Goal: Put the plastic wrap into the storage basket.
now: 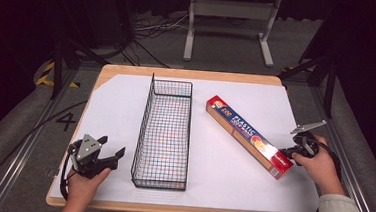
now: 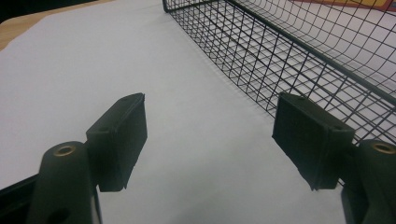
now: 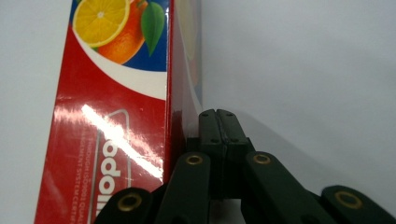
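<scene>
High view: white sheet (image 1: 126, 106) spread over a wooden table (image 1: 188, 74). Long black wire basket (image 1: 164, 134) standing left of centre, running near to far, nothing inside. Right of it, well apart, a long red plastic wrap box (image 1: 246, 135) lying flat and slanted, far end toward the basket, near end toward the right edge. Right gripper (image 1: 287, 154) held in a hand (image 1: 322, 168) at the near right, tips right at the box's near end. Left gripper (image 1: 110, 153) held in a hand (image 1: 82, 186) at the near left corner, just left of the basket's near end, jaws spread, pointing toward the far right.

Left gripper view: jaws released and wide apart, bare white sheet (image 2: 116, 60) between the two black pads (image 2: 122, 140), nothing grasped. Basket (image 2: 299, 51) running along the right side, just beyond the right-hand pad, mesh wall upright.

Right gripper view: jaws clenched flat against each other, nothing between the pads. Gripper (image 3: 219, 128) low over the white sheet (image 3: 303, 70), just beside the red side wall of the plastic wrap box (image 3: 112, 116); touching or a hair apart, hard to tell. Orange slices and a green leaf printed on the box's top face, glossy highlight across the red.
</scene>
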Motion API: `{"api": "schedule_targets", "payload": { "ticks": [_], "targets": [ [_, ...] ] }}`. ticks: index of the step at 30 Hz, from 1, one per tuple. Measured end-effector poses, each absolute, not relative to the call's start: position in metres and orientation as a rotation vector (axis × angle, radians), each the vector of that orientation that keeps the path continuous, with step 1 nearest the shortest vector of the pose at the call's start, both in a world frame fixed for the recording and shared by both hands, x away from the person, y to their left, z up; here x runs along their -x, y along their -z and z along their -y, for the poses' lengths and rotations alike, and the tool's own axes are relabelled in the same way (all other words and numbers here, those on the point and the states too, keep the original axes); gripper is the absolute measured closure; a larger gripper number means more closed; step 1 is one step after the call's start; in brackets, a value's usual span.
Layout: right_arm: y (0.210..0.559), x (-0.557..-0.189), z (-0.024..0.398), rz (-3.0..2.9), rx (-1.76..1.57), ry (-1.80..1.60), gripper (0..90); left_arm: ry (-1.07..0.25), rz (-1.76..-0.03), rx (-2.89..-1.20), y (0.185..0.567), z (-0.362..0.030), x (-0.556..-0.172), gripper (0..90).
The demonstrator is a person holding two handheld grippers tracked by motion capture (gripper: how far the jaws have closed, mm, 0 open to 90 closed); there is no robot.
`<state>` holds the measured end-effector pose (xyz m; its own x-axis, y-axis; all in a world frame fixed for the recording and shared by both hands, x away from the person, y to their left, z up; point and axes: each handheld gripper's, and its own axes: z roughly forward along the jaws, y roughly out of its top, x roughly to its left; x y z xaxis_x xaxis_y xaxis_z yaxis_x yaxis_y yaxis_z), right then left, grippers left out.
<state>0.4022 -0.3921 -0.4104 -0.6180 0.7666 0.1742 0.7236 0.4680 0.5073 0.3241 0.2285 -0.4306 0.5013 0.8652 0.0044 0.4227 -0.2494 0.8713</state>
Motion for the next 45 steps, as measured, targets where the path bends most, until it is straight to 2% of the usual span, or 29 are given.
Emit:
{"api": "schedule_targets", "payload": {
  "ticks": [9, 23, 26, 30, 45],
  "targets": [
    [0.409, -0.378, 0.369, -2.710, -1.247, -0.832, 90.0, -0.630, -1.070, -1.859, 0.430, -0.226, -0.326, 26.5],
    [0.411, -0.366, 0.340, -2.818, -1.168, -0.831, 90.0, -0.631, -1.083, -1.848, 0.430, -0.227, -0.328, 26.8],
    [0.411, -0.367, 0.342, -2.794, -1.217, -0.818, 82.2, -0.636, -1.083, -1.845, 0.430, -0.227, -0.328, 26.8],
    [0.410, -0.368, 0.347, -2.757, -1.247, -0.798, 80.2, -0.637, -1.089, -1.843, 0.430, -0.229, -0.327, 26.7],
    [0.376, -0.373, 0.348, -2.570, -1.308, -0.990, 55.9, -0.643, -1.093, -1.842, 0.430, -0.229, -0.326, 26.7]
  ]
}}
